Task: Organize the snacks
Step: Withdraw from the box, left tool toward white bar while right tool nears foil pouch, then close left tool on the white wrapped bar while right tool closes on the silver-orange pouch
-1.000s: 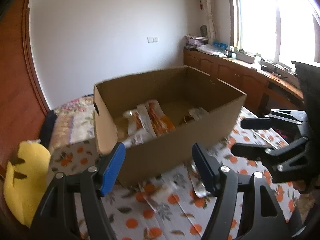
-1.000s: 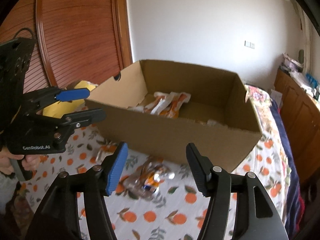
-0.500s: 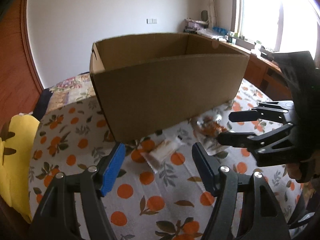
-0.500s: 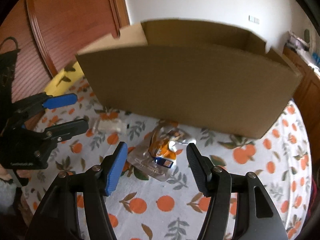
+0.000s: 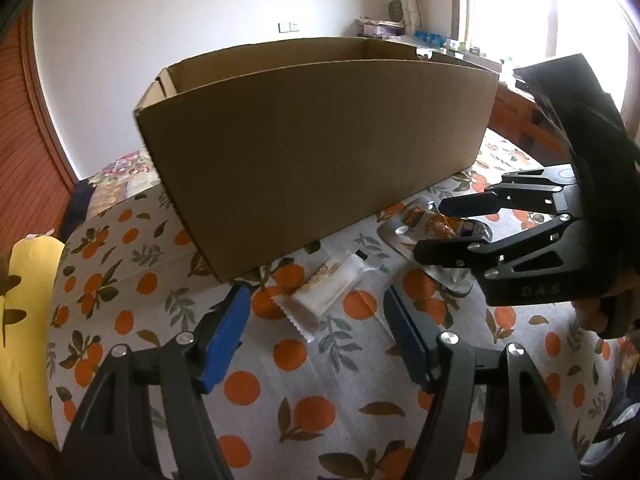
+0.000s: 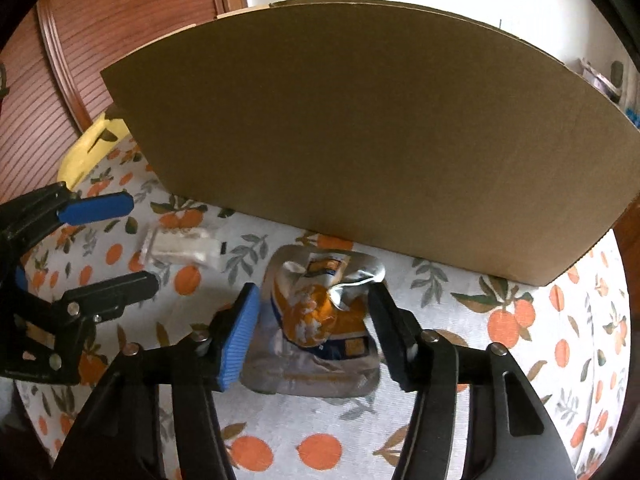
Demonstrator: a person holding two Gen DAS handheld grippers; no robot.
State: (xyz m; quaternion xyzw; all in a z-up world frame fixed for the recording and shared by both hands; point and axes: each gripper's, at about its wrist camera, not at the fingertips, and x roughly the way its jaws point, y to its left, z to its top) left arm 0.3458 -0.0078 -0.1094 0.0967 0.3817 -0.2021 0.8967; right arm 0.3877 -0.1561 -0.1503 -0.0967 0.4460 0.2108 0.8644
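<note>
A large cardboard box (image 5: 320, 152) stands on the orange-print cloth (image 5: 280, 400), and its inside is hidden from both views. In front of it lies a small white snack packet (image 5: 328, 292), and my left gripper (image 5: 320, 332) hovers open just short of it. To the right lies a crumpled orange and silver snack bag (image 6: 316, 316). My right gripper (image 6: 314, 320) straddles the bag and its jaws are closing, with the pads at the bag's sides. The right wrist view also shows the white packet (image 6: 180, 248) and the left gripper (image 6: 140, 242) beside it.
A yellow cushion (image 5: 24, 320) lies at the cloth's left edge. Behind it is a reddish wooden door (image 6: 120, 20). A wooden counter with clutter (image 5: 520, 120) runs under the window at the right. A hand (image 5: 592, 312) holds the right gripper.
Both grippers have sunk toward the cloth, so the box's inside has dropped out of sight. The right jaws have narrowed around the orange bag. The left jaws stand as before.
</note>
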